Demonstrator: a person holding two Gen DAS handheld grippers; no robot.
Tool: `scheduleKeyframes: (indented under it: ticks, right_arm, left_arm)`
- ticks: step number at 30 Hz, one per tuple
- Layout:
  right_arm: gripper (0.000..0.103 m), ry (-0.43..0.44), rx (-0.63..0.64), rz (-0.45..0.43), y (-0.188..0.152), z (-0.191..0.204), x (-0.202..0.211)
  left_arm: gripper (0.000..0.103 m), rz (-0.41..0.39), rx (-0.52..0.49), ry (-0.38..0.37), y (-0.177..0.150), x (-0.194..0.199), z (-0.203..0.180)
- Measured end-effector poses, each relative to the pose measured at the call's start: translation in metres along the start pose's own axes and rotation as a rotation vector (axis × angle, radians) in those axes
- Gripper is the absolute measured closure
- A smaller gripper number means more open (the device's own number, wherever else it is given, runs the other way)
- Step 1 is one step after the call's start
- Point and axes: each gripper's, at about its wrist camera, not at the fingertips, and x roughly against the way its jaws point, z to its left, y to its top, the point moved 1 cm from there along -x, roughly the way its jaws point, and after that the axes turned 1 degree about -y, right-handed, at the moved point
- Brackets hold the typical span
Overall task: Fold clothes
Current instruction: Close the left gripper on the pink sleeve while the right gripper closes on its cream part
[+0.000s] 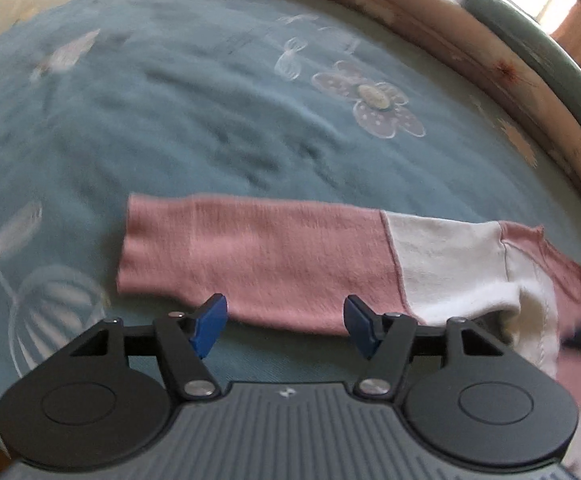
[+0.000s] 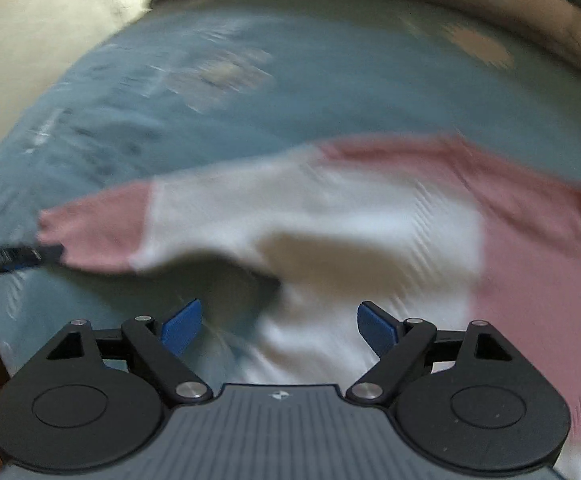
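A pink and white garment (image 1: 274, 256) lies on the blue bedspread (image 1: 170, 120), its pink sleeve stretched out to the left. My left gripper (image 1: 286, 326) is open just in front of the sleeve's near edge, nothing between its blue fingertips. In the right wrist view the same garment (image 2: 330, 216) is blurred, with white chest and pink shoulder parts spread wide. My right gripper (image 2: 280, 330) is open over the white body part near a dark fold. The tip of the other gripper (image 2: 14, 258) shows at the left by the pink cuff.
The bedspread (image 2: 250, 92) has a flower print (image 1: 374, 100). A pink flowered quilt roll (image 1: 470, 52) and a green pillow (image 1: 530, 48) run along the far right edge. Pale floor (image 2: 30, 40) shows beyond the bed at the upper left.
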Motion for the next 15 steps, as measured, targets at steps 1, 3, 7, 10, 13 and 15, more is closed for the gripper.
scheduleKeyframes:
  ticks: [1, 3, 7, 10, 13, 15]
  right_arm:
    - [0.014, 0.014, 0.037, -0.002, 0.015, 0.011, -0.004]
    - [0.014, 0.041, 0.110, -0.005, 0.044, 0.034, -0.013]
    - [0.022, 0.058, 0.341, 0.012, 0.084, 0.073, -0.037]
    - [0.036, 0.095, 0.490, 0.064, 0.109, 0.092, -0.061]
    - [0.043, 0.104, 0.639, 0.119, 0.124, 0.105, -0.085]
    - [0.047, 0.098, 0.742, 0.161, 0.126, 0.108, -0.100]
  left_arm:
    - [0.039, -0.009, -0.053, 0.008, 0.005, 0.001, 0.002]
    - [0.038, -0.019, -0.153, 0.019, 0.016, 0.000, 0.008]
    - [0.038, -0.014, -0.262, 0.006, 0.029, -0.004, 0.023]
    - [0.039, -0.012, -0.327, -0.002, 0.033, -0.010, 0.028]
    - [0.043, -0.009, -0.415, 0.013, 0.037, -0.023, 0.028]
    - [0.048, -0.007, -0.472, 0.016, 0.042, -0.031, 0.026]
